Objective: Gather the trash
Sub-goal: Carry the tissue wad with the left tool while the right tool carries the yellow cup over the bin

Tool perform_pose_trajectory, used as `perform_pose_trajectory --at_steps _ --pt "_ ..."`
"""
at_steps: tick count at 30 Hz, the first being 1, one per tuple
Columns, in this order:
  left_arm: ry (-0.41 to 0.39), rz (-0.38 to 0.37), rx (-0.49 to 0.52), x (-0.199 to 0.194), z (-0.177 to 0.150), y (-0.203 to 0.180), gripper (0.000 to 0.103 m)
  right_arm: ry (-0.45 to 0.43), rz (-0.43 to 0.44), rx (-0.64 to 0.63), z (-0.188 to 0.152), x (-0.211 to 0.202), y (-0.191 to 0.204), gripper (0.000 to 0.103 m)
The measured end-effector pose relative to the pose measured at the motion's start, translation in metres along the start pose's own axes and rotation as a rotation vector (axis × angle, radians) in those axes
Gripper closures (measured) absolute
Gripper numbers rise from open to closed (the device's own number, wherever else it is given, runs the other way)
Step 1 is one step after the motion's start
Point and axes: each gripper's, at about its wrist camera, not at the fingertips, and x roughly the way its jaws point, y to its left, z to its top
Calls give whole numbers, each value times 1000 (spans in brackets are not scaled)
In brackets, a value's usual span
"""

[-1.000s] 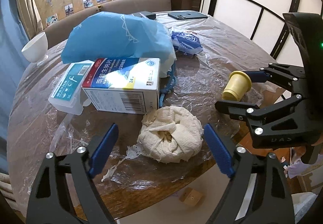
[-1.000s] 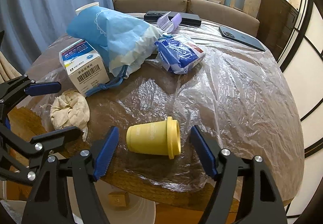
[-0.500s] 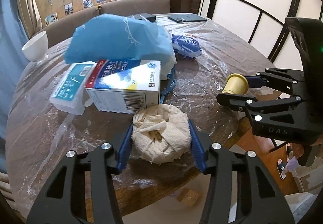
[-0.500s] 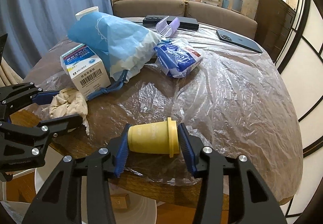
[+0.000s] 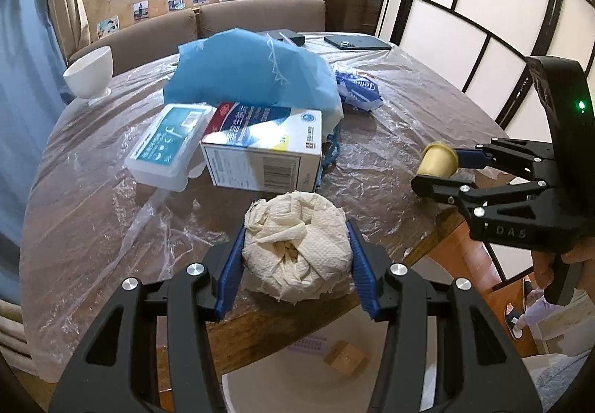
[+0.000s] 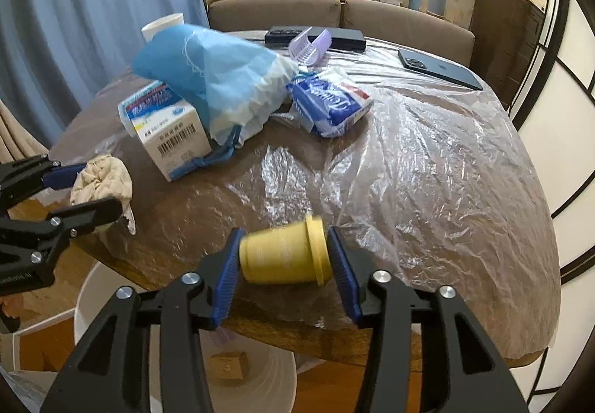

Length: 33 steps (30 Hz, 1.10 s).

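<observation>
Left wrist view shows my left claw [image 5: 297, 262] clamped on the wad of crumpled paper towel [image 5: 297, 249], blue pads pressed to both its sides, at the near edge of the table [image 5: 93, 227]. Right wrist view shows my right claw [image 6: 283, 262] gripping the yellow cup [image 6: 284, 256], which lies sideways between the pads, base against one and rim against the other, also at the table's near edge; whether either piece is clear of the plastic sheet [image 6: 427, 160] I cannot tell. Both grasps look made, so I judge the step in hand to be the pick-up, with carrying and dropping to follow. Below the near edge sits the white bin [image 5: 401, 375], a small box already in it. Next I would draw both claws back over the edge, hold them above the bin's mouth, and open. Farther in, the medicine carton [image 5: 260, 156], blue bag [image 5: 253, 74] and tissue packet [image 6: 331, 108] wait near the table's middle.
</observation>
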Motion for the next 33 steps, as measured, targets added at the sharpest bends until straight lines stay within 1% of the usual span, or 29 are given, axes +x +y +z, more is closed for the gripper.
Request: perform_pose_trajectory --at_steps 1,2,7,12,14,15,16,17,25,33 --pt "2 -1 0 1 -1 0 51 1 -7 -2 -1 0 1 37" --pt "3 0 2 1 -1 0 51 -4 -13 -5 -2 -1 2 36" --pt "9 0 2 1 -3 2 51 -16 -26 -5 -7 -7 2 36" --pt "10 -1 -1 1 -5 6 51 -38 -21 58 -3 -9 -7 36" --pt "8 0 -1 0 -5 6 51 -44 -25 71 -1 -8 -8 39" --pt "8 0 -1 0 -5 7 51 -41 -27 69 0 -6 -8 50" --pt "8 -1 -3 0 -5 7 51 -34 -29 64 1 -4 -8 57" --pt "8 -1 -3 0 -5 8 51 -29 -35 60 2 -3 -6 59" --pt "-1 -2 -16 -7 -6 11 51 -38 -9 69 0 -13 -2 59" --pt "-4 -12 -6 -20 -7 8 51 -55 56 57 -2 -29 12 59"
